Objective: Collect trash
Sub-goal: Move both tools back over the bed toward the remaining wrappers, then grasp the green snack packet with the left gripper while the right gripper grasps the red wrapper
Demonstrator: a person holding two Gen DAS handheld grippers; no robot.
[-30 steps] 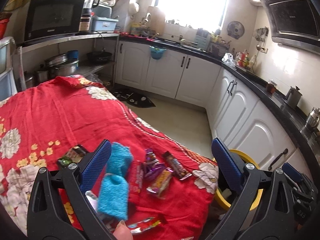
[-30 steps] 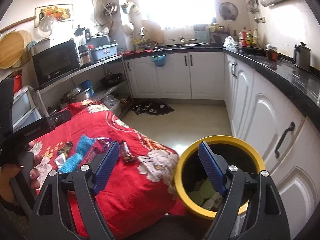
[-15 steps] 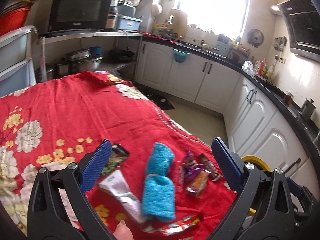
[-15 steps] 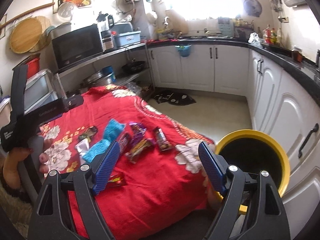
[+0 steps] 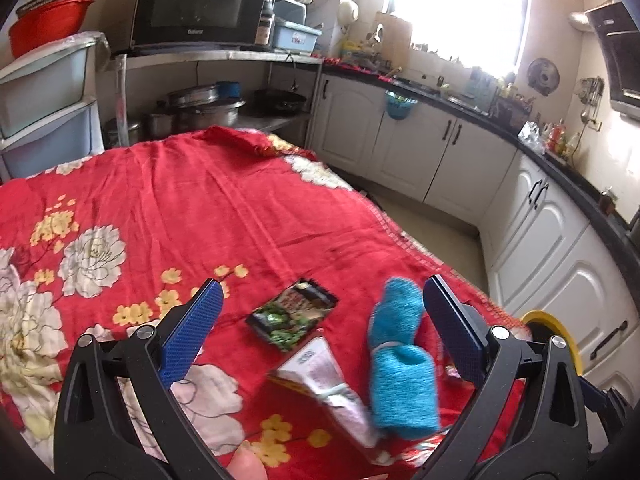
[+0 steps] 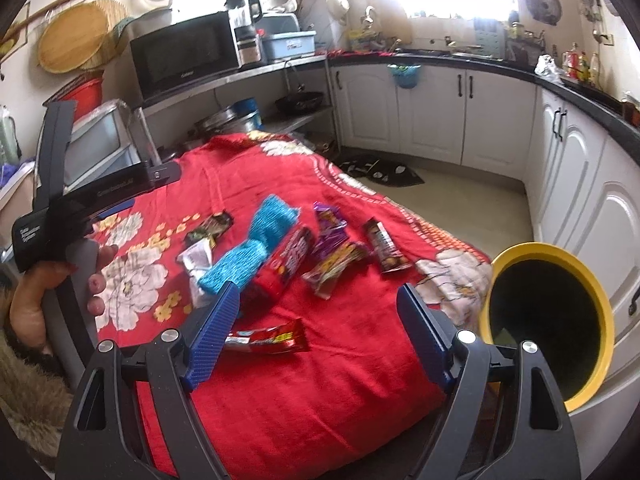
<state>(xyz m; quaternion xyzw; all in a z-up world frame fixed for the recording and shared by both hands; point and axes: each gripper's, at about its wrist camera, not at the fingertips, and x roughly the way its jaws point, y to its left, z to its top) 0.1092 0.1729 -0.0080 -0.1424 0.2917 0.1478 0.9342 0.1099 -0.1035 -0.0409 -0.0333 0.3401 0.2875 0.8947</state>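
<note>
Several snack wrappers lie on a table under a red flowered cloth (image 6: 340, 380). In the right wrist view, a red wrapper (image 6: 266, 338) lies nearest, just behind the left finger of my right gripper (image 6: 316, 330), which is open and empty. Farther back lie a red packet (image 6: 290, 262), purple wrappers (image 6: 334, 248) and a brown bar (image 6: 386, 246). My left gripper (image 5: 320, 318) is open above a dark green packet (image 5: 294, 314) and a silver wrapper (image 5: 324, 384), with a blue cloth (image 5: 400, 352) beside its right finger. A yellow-rimmed bin (image 6: 554, 326) stands off the table's right corner.
White kitchen cabinets (image 6: 432, 116) under a black counter run along the back and right. A shelf with a microwave (image 6: 186, 54) and pots stands behind the table. A dark mat (image 6: 380, 170) lies on the floor. A hand (image 6: 36, 300) holds the left gripper's body.
Both views have swung left and dipped toward the table. The bin slid from between the right gripper's fingers to the right edge. The wrappers now sit nearer both grippers, whose fingers stayed open.
</note>
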